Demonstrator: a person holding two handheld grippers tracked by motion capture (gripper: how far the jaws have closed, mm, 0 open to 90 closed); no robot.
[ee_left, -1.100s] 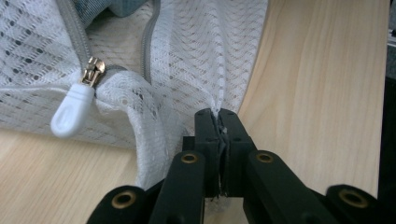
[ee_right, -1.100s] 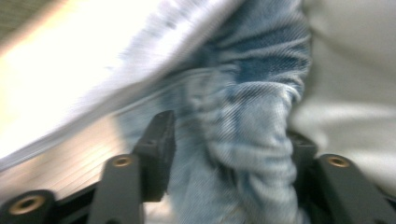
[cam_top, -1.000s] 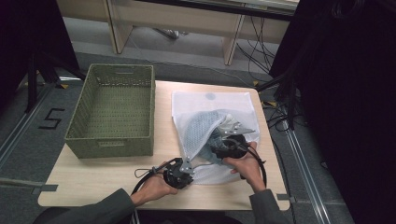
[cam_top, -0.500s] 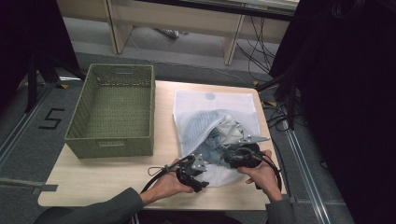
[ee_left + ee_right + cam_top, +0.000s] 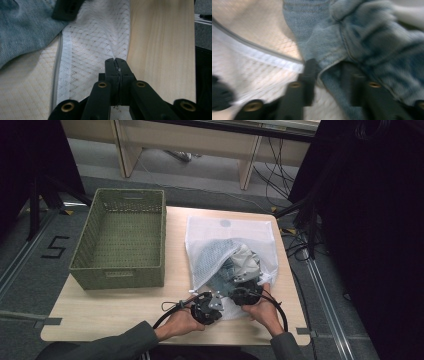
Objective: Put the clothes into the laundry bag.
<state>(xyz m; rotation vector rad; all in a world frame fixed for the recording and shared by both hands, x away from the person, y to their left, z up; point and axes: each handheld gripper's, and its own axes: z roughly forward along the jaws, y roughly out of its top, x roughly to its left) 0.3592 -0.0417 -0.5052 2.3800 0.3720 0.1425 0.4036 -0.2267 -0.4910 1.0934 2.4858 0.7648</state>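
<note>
On the wooden table (image 5: 120, 307), from the high view, we saw a white mesh bag (image 5: 230, 232) holding denim (image 5: 242, 262), beside a green basket (image 5: 120, 232); the left gripper (image 5: 206, 307) pinched the bag's near edge; in the left gripper view its jaws met on mesh; in the right gripper view the right gripper (image 5: 325, 72), just closing, straddled a denim fold without clearly pressing it.

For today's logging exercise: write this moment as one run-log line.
left gripper: shut on mesh laundry bag edge | right gripper: jaws just closing around denim garment | green basket: holds nothing
</note>
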